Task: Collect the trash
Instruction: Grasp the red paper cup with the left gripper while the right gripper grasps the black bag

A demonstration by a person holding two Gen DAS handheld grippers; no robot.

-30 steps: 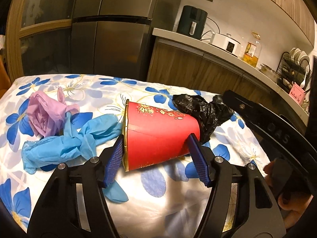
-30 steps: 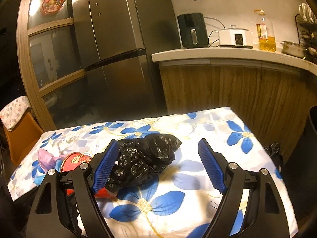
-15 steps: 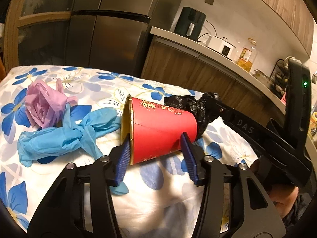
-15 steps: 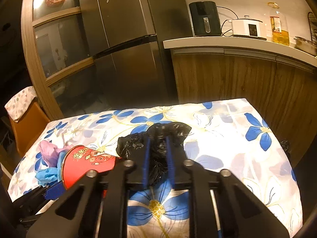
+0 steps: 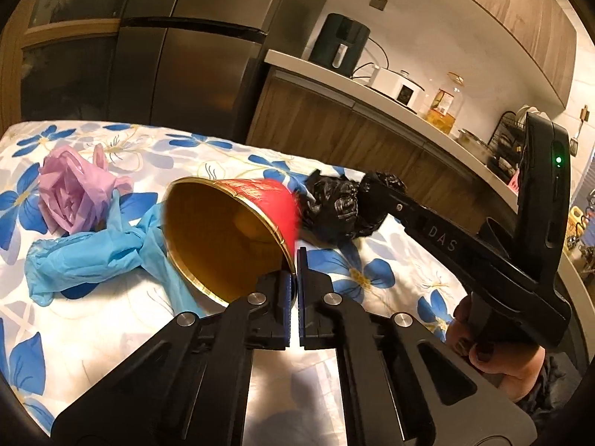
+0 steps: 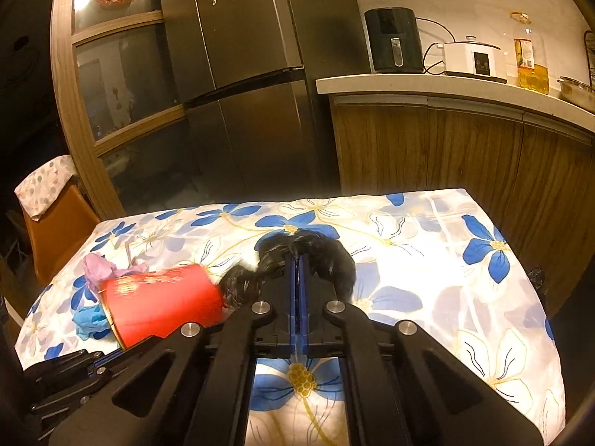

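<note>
A red paper cup (image 5: 230,234) with a gold inside lies tipped on the flowered tablecloth, its mouth turned toward the left wrist camera. My left gripper (image 5: 296,260) is shut on the cup's rim. The cup also shows in the right wrist view (image 6: 160,301), blurred. A crumpled black plastic bag (image 5: 334,212) lies just right of the cup. My right gripper (image 6: 297,264) is shut on the black bag (image 6: 327,260). A blue glove (image 5: 93,256) and a pink plastic bag (image 5: 70,193) lie left of the cup.
The table (image 6: 446,260) carries a white cloth with blue flowers. Behind it stand a steel fridge (image 6: 241,74) and a wooden counter (image 6: 465,141) with appliances. An orange chair (image 6: 52,219) is at the table's far left end.
My left gripper closed from around the cup onto its rim, and the cup tipped its mouth toward the camera. My right gripper closed on the black bag.
</note>
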